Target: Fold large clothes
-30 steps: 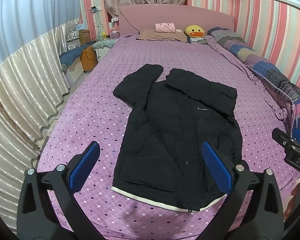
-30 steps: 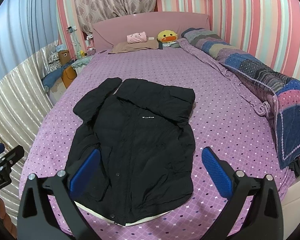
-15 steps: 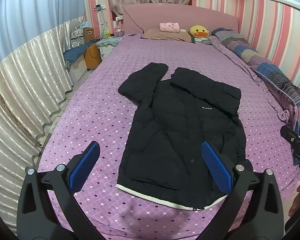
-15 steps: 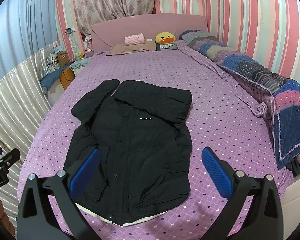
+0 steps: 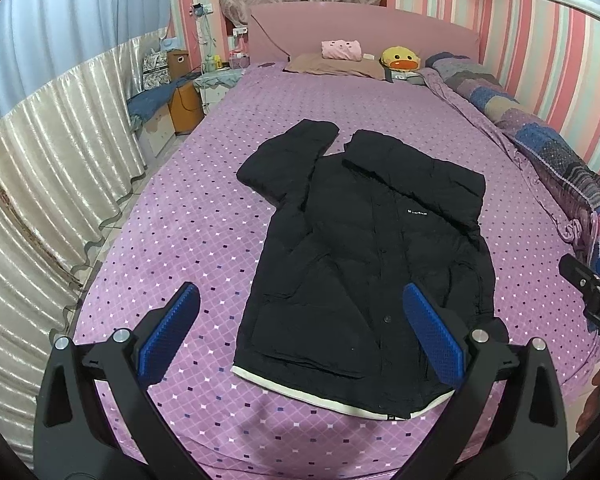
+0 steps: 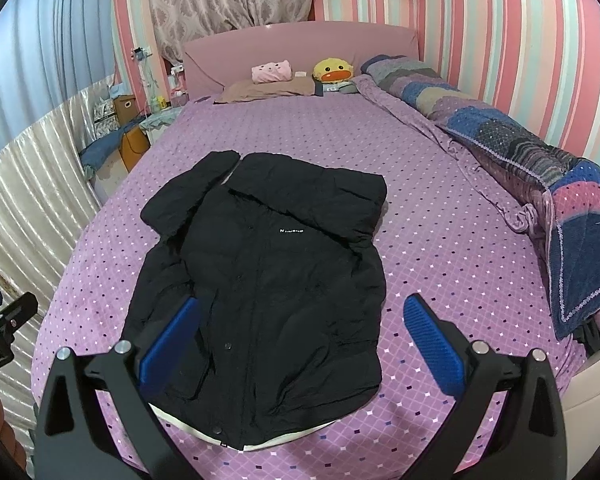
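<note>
A black padded jacket (image 5: 364, 256) (image 6: 260, 280) lies front up on the purple dotted bed (image 5: 204, 224) (image 6: 440, 248), hem with a white band toward me. Its right sleeve is folded across the chest; the left sleeve (image 5: 288, 160) (image 6: 188, 196) stretches up and left. My left gripper (image 5: 300, 340) hovers open above the hem's left part, holding nothing. My right gripper (image 6: 300, 340) hovers open over the jacket's lower right side, also empty. Each gripper's tip shows at the edge of the other view: the right gripper's tip (image 5: 592, 296), the left gripper's tip (image 6: 4, 320).
A patchwork quilt (image 6: 540, 168) (image 5: 540, 148) is bunched along the bed's right side. A pillow, a pink plush (image 6: 272, 71) and a yellow duck plush (image 5: 400, 59) lie at the headboard. Shiny curtains (image 5: 40, 168) and a cluttered bedside stand (image 5: 180, 96) flank the left.
Both grippers have pulled back and risen slightly, so the jacket sits a little farther off in each view. The jacket has not moved; both grippers stay open.
</note>
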`<state>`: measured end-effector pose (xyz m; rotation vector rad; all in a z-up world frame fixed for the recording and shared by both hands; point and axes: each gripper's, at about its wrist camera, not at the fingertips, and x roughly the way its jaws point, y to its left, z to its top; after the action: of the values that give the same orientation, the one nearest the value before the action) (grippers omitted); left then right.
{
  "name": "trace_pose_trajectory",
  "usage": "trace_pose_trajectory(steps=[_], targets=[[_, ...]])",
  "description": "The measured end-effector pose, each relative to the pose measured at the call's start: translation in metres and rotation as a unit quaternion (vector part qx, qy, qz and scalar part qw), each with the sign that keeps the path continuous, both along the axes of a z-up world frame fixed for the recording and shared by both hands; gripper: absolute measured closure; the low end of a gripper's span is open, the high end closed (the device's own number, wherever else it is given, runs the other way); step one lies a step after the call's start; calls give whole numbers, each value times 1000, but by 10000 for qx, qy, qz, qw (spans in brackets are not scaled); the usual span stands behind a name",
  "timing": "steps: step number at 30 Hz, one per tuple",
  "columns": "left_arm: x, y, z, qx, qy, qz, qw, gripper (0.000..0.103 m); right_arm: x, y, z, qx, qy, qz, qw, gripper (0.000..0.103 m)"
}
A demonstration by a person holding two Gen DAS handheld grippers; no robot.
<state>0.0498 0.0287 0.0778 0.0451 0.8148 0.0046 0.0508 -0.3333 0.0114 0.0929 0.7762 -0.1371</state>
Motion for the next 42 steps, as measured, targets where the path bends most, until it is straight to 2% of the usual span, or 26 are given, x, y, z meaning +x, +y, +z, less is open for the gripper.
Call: trace_pose_trajectory(steps=[18,24,31,34,42], targets=[[-21,3,1,57,-121,67,9999,3,-23,4,-2,24,-140,88,9999,2],[-30,10,1,30,-150,101,9998,3,-27,10,-8,-22,-30,115,9999,2],[-33,27,-14,128,-122,178,9997,3,-28,6,-20,-162,94,-14,9998,2],[-32,32,-22,234,-75,210,9995,3,-25,0,-25,-199,162,-70,9996,2],[-8,44,-31,78,-19,209,9998,3,8,-9,-31,-304,165,51,9994,2]])
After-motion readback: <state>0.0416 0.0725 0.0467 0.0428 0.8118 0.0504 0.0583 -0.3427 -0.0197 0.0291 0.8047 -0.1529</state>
